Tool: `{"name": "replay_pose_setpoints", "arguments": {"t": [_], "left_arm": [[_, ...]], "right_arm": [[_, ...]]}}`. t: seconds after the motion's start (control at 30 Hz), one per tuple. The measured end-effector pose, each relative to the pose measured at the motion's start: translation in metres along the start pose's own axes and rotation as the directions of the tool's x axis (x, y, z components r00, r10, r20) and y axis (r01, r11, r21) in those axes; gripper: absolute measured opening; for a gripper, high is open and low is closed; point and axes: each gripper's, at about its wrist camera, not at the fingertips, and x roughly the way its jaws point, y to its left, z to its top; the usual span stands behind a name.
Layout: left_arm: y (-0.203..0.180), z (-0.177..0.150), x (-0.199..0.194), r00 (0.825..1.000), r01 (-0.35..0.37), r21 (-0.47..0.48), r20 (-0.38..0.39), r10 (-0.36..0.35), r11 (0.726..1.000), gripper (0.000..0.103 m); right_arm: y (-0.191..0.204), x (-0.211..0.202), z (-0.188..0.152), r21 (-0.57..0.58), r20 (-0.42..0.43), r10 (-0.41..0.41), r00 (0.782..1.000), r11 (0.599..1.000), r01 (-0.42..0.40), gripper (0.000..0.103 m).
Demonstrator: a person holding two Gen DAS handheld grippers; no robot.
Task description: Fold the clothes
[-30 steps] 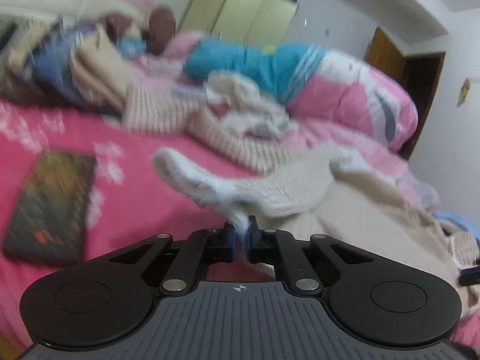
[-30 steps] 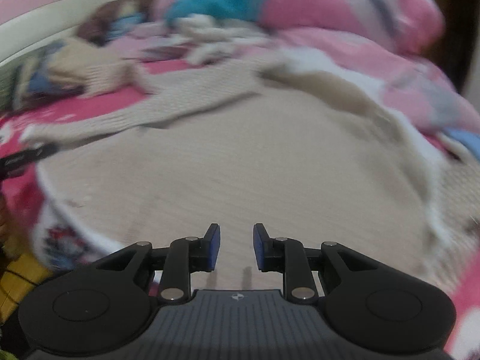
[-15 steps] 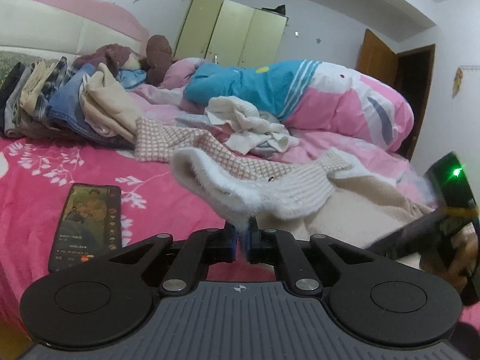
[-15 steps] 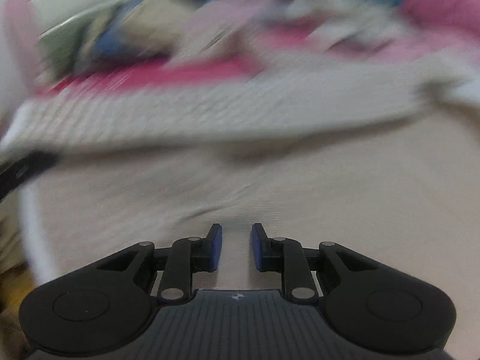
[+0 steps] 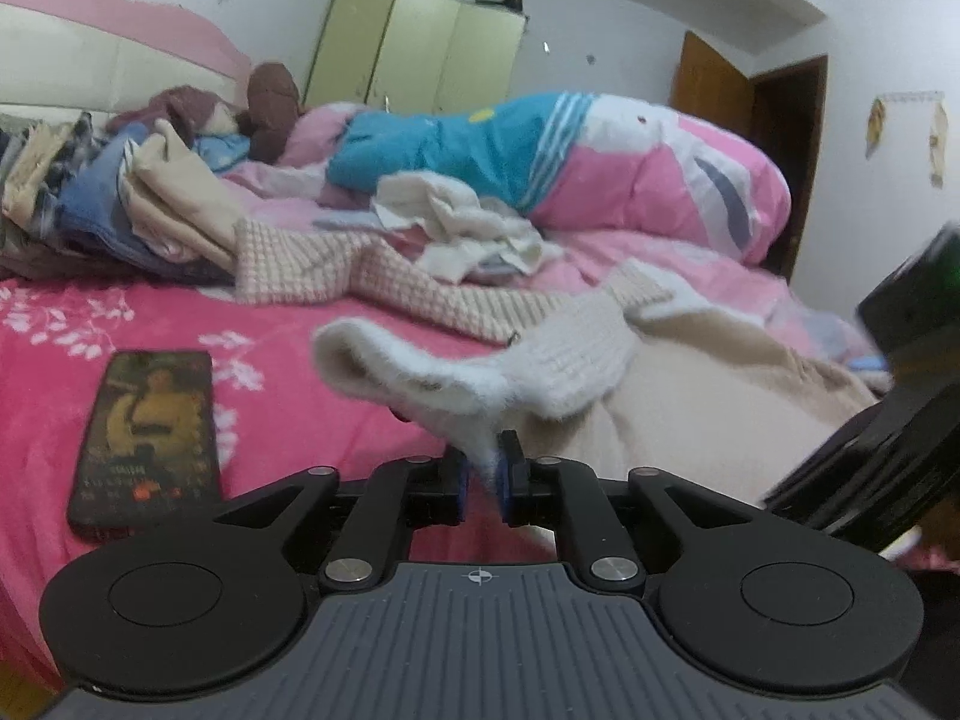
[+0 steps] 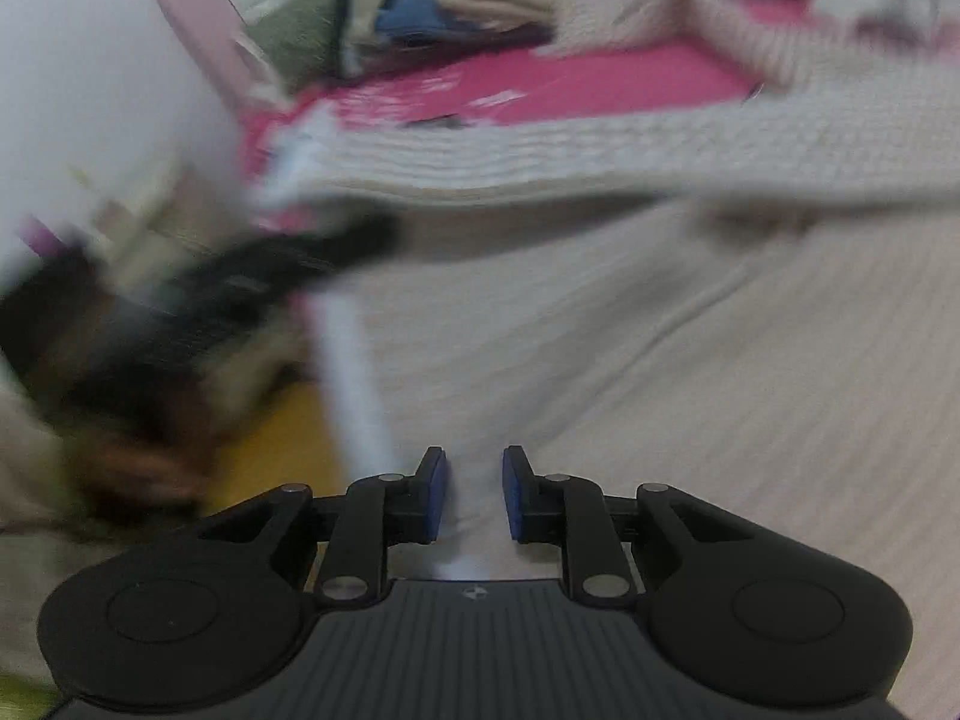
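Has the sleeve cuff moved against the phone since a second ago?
Yes. In the left wrist view, the cuff has swung left and now reaches closer to the phone on the bed.

We can read no text anywhere. The phone (image 5: 144, 441) lying on the pink bedsheet (image 5: 54, 372) shows a lit screen with a figure and small markings, too blurred for us to read.
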Motion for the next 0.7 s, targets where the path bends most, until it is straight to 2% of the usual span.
{"name": "replay_pose_setpoints", "arguments": {"t": [0.07, 0.13, 0.2, 0.27, 0.33, 0.43, 0.47, 0.57, 0.67, 0.7], "left_arm": [[0.002, -0.002, 0.002, 1.000, 0.015, -0.014, -0.022, -0.015, 1.000, 0.015], [0.005, -0.004, 0.005, 0.999, 0.030, -0.036, -0.043, -0.031, 0.999, 0.025], [0.008, -0.005, 0.008, 0.997, 0.045, -0.057, -0.064, -0.048, 0.997, 0.035], [0.011, -0.006, 0.010, 0.996, 0.054, -0.095, -0.071, -0.061, 0.994, 0.039], [0.012, -0.006, 0.012, 0.996, 0.045, -0.119, -0.077, -0.054, 0.992, 0.041], [0.010, -0.007, 0.015, 0.996, 0.023, -0.112, -0.082, -0.032, 0.993, 0.042], [0.009, -0.007, 0.016, 0.996, 0.013, -0.102, -0.084, -0.021, 0.995, 0.043], [0.008, -0.010, 0.016, 0.996, -0.017, -0.076, -0.090, 0.010, 0.997, 0.044], [0.009, -0.013, 0.016, 0.994, -0.040, -0.058, -0.103, 0.034, 0.997, 0.044], [0.010, -0.014, 0.017, 0.993, -0.043, -0.055, -0.109, 0.037, 0.998, 0.044]], "right_arm": [[0.002, -0.017, -0.010, 0.063, 0.040, 0.007, 0.999, 0.998, -0.010, 0.022], [0.003, -0.036, -0.022, 0.160, 0.095, 0.025, 0.995, 0.986, -0.040, 0.024], [0.003, -0.049, -0.032, 0.265, 0.175, 0.023, 0.984, 0.962, -0.069, 0.026], [0.004, -0.062, -0.042, 0.364, 0.255, 0.010, 0.967, 0.925, -0.105, 0.028], [-0.004, -0.068, -0.045, 0.459, 0.339, -0.011, 0.941, 0.875, -0.155, 0.031], [-0.025, -0.055, -0.043, 0.543, 0.441, -0.002, 0.897, 0.797, -0.265, 0.033], [-0.032, -0.047, -0.039, 0.570, 0.458, 0.004, 0.889, 0.766, -0.297, 0.033], [-0.054, -0.021, -0.025, 0.640, 0.492, 0.026, 0.870, 0.667, -0.382, 0.033], [-0.069, 0.007, -0.009, 0.688, 0.493, 0.044, 0.869, 0.592, -0.420, 0.033], [-0.072, 0.016, -0.003, 0.698, 0.485, 0.052, 0.873, 0.579, -0.422, 0.033]]}}
